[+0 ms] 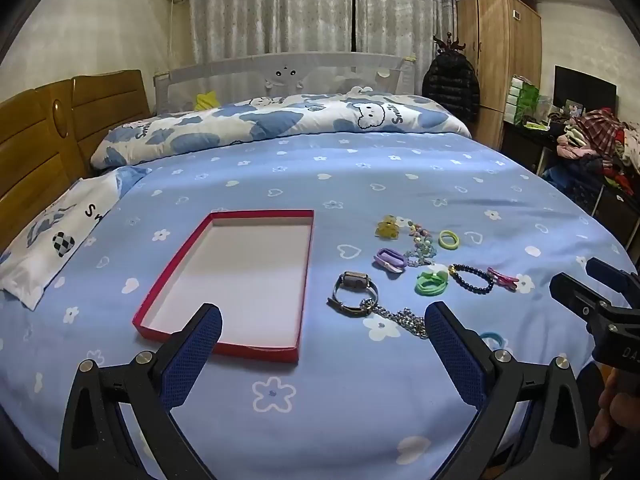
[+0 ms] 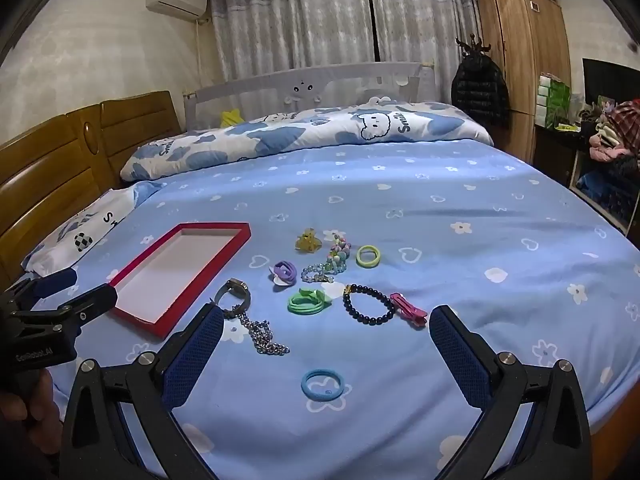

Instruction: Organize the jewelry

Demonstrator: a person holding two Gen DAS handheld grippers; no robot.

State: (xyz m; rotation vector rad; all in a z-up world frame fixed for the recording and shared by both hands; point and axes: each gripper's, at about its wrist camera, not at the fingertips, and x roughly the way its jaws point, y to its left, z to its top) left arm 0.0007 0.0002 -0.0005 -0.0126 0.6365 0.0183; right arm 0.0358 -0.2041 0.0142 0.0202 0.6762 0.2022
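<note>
An empty red tray (image 1: 176,264) (image 2: 228,258) with a white floor lies on the blue bedsheet. To its right lie a watch (image 1: 354,290) (image 2: 236,294), a silver chain (image 1: 400,318) (image 2: 262,336), a dark bead bracelet (image 1: 472,278) (image 2: 368,304), green hair ties (image 1: 430,284) (image 2: 306,302), a pink clip (image 1: 502,279) (image 2: 408,310), a purple clip (image 1: 390,261) (image 2: 284,272), a yellow claw clip (image 1: 388,227) (image 2: 308,240), a pastel bead string (image 1: 420,242) (image 2: 334,260), a yellow-green tie (image 1: 449,239) (image 2: 368,256) and a blue tie (image 2: 322,385). My left gripper (image 1: 322,318) is open above the tray's near end. My right gripper (image 2: 326,322) is open above the jewelry.
A folded cloud-print quilt (image 1: 280,120) lies across the far side of the bed. A pillow (image 1: 52,236) and wooden headboard (image 1: 36,148) are at the left. A wardrobe (image 1: 504,52) and a pile of clothes (image 1: 596,136) stand beyond the bed's right edge.
</note>
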